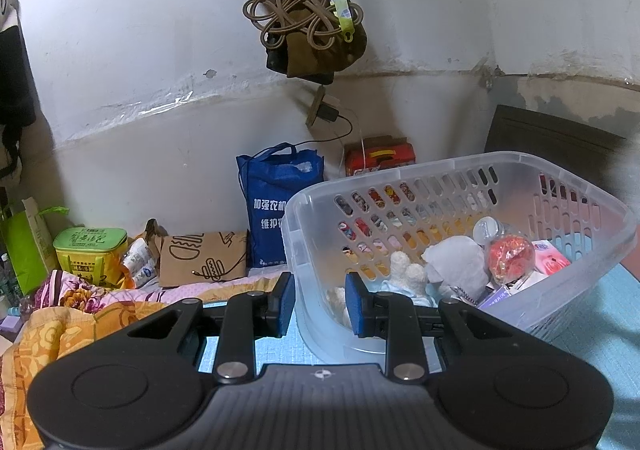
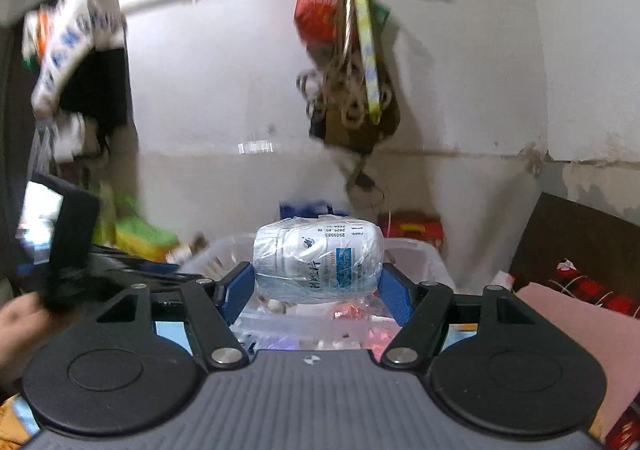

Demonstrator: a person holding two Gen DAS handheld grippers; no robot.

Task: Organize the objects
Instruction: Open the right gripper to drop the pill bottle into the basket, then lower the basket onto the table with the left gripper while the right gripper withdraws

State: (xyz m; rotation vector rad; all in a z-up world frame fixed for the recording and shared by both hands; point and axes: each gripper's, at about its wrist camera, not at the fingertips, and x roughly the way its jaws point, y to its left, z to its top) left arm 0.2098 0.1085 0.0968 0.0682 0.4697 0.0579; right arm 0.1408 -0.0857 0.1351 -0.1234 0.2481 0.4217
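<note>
Above the basket, the right tongs clamp the wrapped bottle; hold it level. The left tongs clamp the basket's near rim, steadying it.

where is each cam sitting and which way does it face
Left wrist: on the left gripper, tilted slightly down; its jaws clamp the rim of the clear basket. Behind stand the wall and a blue bag.
Right wrist: on the right gripper, facing the same wall; its jaws hold a wrapped white bottle above the basket. A hand shows at the left edge.
Shared: basket, hanging bundle, red box.
</note>
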